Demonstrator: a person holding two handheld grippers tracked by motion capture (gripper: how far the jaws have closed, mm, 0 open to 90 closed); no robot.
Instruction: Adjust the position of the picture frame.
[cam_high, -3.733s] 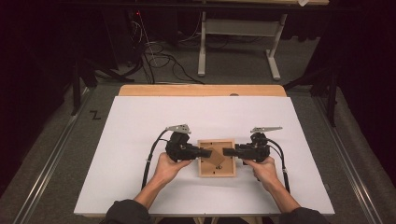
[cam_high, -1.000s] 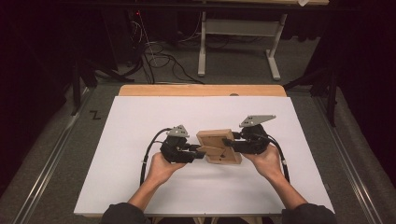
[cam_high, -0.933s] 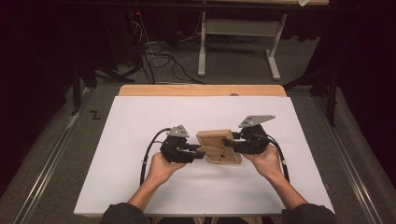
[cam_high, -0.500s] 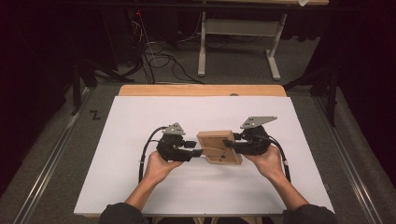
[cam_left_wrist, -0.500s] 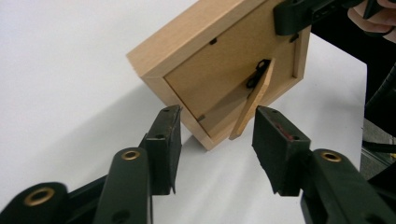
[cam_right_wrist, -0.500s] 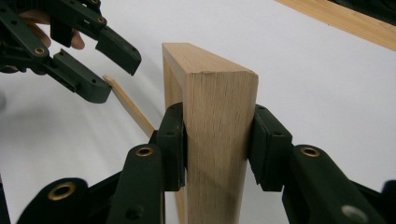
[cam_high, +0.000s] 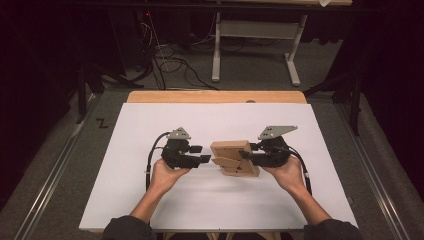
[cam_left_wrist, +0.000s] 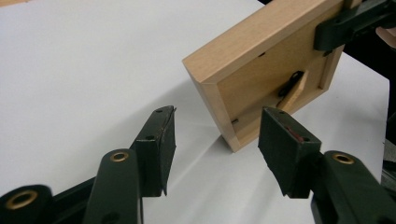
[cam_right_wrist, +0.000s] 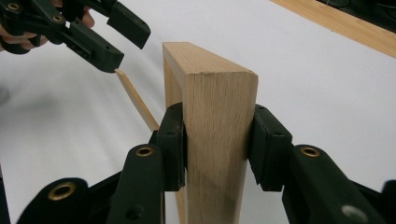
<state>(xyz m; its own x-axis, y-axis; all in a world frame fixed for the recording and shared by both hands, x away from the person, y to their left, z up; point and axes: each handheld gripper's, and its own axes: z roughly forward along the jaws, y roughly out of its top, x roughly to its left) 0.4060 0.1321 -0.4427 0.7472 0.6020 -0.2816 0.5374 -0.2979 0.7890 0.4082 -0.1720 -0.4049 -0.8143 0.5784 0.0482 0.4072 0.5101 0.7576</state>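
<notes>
Tilted up off the white table (cam_high: 150, 200) since earlier, the light wooden picture frame (cam_high: 231, 152) stands clenched in the right gripper (cam_high: 248, 156); the left gripper (cam_high: 200, 154), jaws just opening, hangs empty beside it. Next: steadying its folded-out prop (cam_high: 226, 162) on the table.

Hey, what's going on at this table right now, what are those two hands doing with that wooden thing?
A person is working on a square light-wood picture frame at a white-topped table, with a black claw in each hand. The right claw is clamped on the frame's edge, holding it upright with its back toward the left claw. The thin wooden stand leg is swung out from the back. The left claw's jaws have just been opening; they now stand apart beside the frame, gripping nothing.
</notes>
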